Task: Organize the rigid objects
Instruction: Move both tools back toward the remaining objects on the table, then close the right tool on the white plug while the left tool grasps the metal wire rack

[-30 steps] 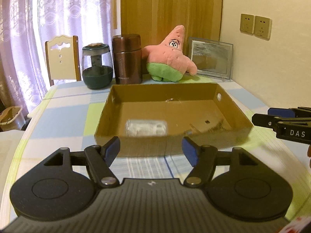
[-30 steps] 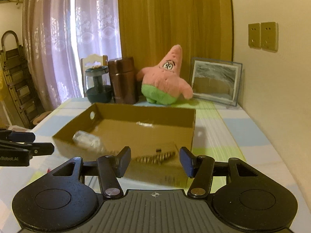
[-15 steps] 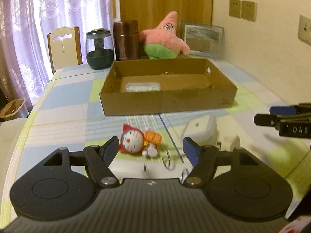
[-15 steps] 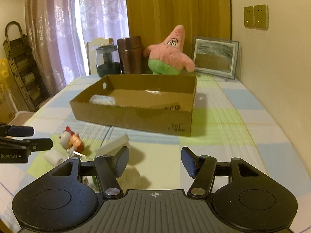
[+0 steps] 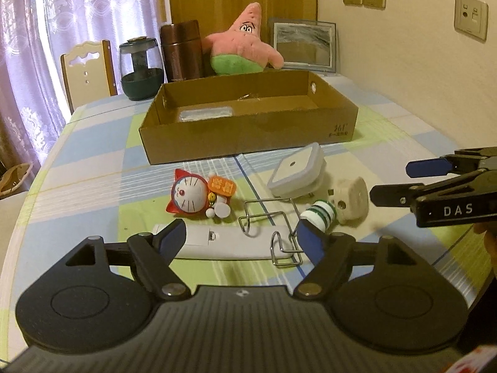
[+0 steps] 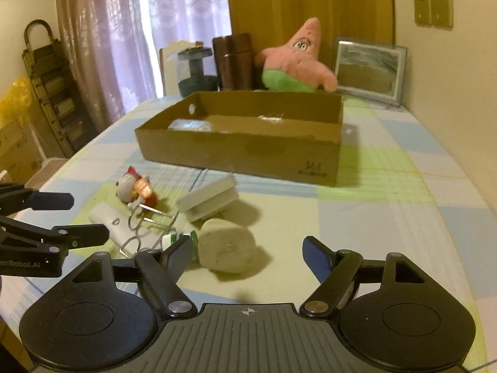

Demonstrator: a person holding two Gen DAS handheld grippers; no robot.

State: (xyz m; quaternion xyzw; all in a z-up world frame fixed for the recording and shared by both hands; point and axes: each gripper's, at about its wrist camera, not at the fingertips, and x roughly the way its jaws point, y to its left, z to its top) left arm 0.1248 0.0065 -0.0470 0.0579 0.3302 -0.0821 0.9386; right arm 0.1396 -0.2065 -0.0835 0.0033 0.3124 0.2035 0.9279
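We see the checked table (image 5: 93, 168) carrying the cardboard box (image 5: 248, 136), a clear packet (image 5: 206, 113) lying inside, half hidden by the front wall. In front of the box lie a white remote (image 5: 230, 242) partly covered by the left gripper (image 5: 240, 237), a square white case (image 5: 296, 171), cream adapter (image 6: 226, 250), Doraemon toy (image 5: 192, 194), wire puzzle (image 5: 273, 227), and a green-striped cap (image 5: 320, 213) we can't identify. Right gripper (image 6: 248, 253) hovers near the adapter. Both tongs released, empty.

Both hand-held grippers (image 5: 240, 237) (image 6: 248, 251) spread, empty.
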